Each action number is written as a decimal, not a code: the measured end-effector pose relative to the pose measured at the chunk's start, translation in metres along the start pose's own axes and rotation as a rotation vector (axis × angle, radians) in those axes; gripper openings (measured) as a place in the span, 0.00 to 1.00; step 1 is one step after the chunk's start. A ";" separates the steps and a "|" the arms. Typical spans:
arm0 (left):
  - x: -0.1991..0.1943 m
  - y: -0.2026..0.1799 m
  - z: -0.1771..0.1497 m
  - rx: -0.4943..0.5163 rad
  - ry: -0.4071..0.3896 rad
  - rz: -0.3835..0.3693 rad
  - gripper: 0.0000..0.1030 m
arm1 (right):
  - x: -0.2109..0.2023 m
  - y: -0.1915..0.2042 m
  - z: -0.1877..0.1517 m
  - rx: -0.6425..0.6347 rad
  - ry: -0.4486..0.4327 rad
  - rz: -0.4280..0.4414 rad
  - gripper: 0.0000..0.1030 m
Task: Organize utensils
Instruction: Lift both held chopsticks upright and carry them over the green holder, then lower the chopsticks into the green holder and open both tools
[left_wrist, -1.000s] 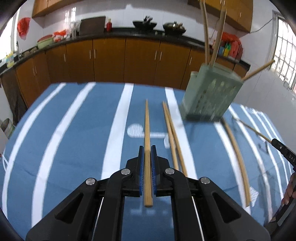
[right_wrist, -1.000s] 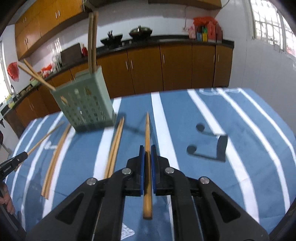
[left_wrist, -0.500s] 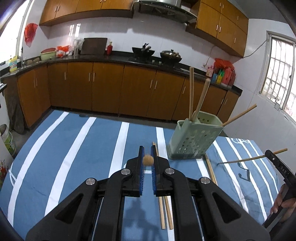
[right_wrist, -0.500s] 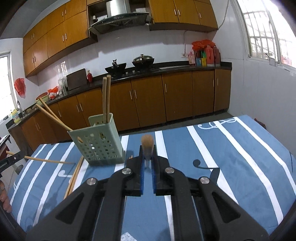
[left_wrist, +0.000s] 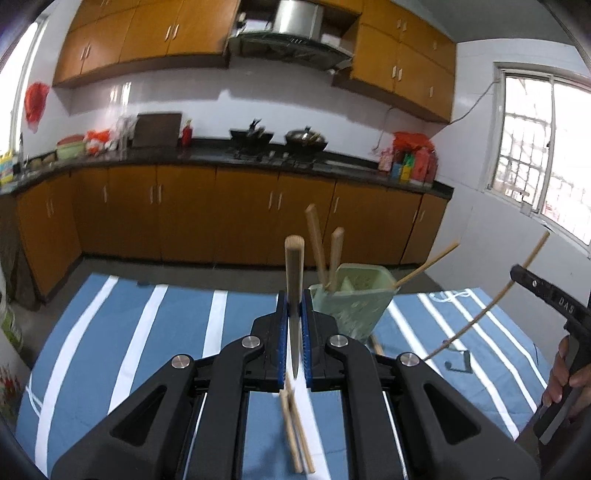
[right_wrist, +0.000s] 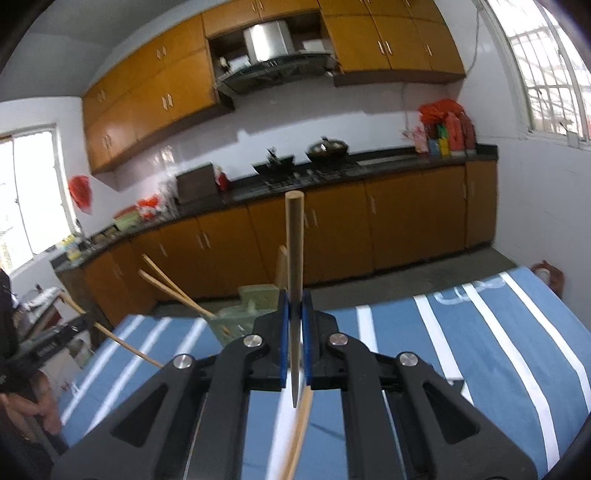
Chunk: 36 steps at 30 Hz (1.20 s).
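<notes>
My left gripper (left_wrist: 294, 306) is shut on a wooden chopstick (left_wrist: 294, 266) that stands nearly upright, thick end up. Just right of it is the green perforated holder (left_wrist: 351, 299), with several chopsticks in it. In the right wrist view my right gripper (right_wrist: 294, 314) is shut on another chopstick (right_wrist: 294, 254), also upright. The holder (right_wrist: 255, 301) sits behind it to the left, partly hidden. The right gripper (left_wrist: 517, 275) also shows at the left wrist view's right edge, chopstick (left_wrist: 476, 317) slanting through it. Both grippers hang above the table.
A blue cloth with white stripes (left_wrist: 166, 332) covers the table. Two loose chopsticks (left_wrist: 295, 435) lie on it below the left gripper, and one (right_wrist: 299, 435) shows under the right. A hand (left_wrist: 565, 373) grips the right tool. Kitchen cabinets and counter stand behind.
Both grippers have risen from the cloth with their chopsticks, and the chopsticks have swung from flat to nearly upright. The holder now sits lower in both views.
</notes>
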<state>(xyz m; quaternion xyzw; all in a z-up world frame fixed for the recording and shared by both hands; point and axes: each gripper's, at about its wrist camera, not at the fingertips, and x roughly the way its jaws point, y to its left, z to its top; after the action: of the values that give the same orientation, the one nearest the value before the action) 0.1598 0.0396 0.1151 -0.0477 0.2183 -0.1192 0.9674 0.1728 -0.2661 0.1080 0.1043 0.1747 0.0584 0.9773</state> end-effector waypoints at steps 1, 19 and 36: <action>-0.001 -0.003 0.004 0.006 -0.013 -0.002 0.07 | -0.002 0.005 0.005 -0.003 -0.018 0.012 0.07; 0.027 -0.050 0.070 -0.022 -0.274 0.015 0.07 | 0.038 0.037 0.058 -0.008 -0.244 -0.002 0.07; 0.080 -0.034 0.045 -0.085 -0.116 -0.004 0.07 | 0.109 0.034 0.031 -0.014 -0.083 0.016 0.10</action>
<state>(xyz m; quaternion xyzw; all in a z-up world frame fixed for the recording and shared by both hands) 0.2424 -0.0119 0.1280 -0.0963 0.1664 -0.1087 0.9753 0.2829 -0.2220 0.1078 0.1011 0.1328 0.0629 0.9840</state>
